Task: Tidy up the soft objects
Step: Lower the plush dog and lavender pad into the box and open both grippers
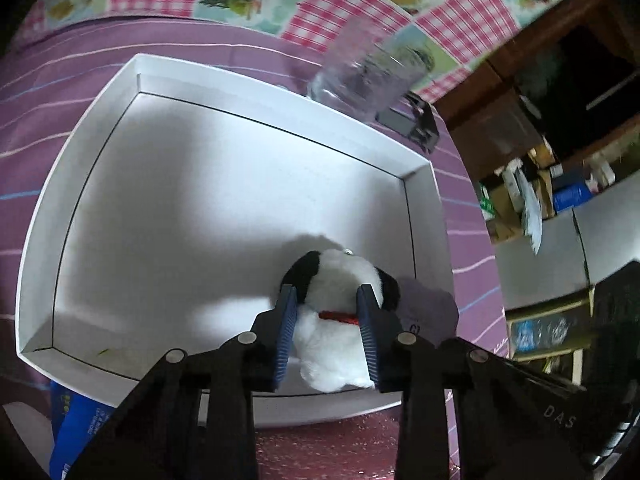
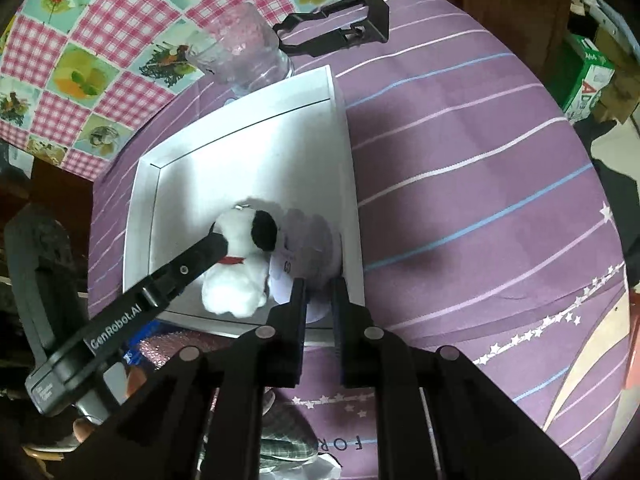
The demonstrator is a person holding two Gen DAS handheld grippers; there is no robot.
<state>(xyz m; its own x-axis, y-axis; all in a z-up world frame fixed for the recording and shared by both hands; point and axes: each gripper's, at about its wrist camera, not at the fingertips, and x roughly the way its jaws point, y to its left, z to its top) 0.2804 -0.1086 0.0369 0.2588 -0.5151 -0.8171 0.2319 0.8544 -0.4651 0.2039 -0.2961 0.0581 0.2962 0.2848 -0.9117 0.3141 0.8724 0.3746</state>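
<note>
Both grippers angling down into white box [image 1: 86, 128]: left gripper [image 1: 328, 300] clamping plush dog [image 1: 340, 280], right gripper [image 2: 320, 286] pinching lilac plush [image 2: 308, 240] beside it.

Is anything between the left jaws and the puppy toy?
No. The puppy toy sits right between the left gripper's jaws, inside the white box. A pale purple soft toy only sits beside it.

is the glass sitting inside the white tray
No, the glass stands outside the white tray, on the cloth just past its far edge.
</note>
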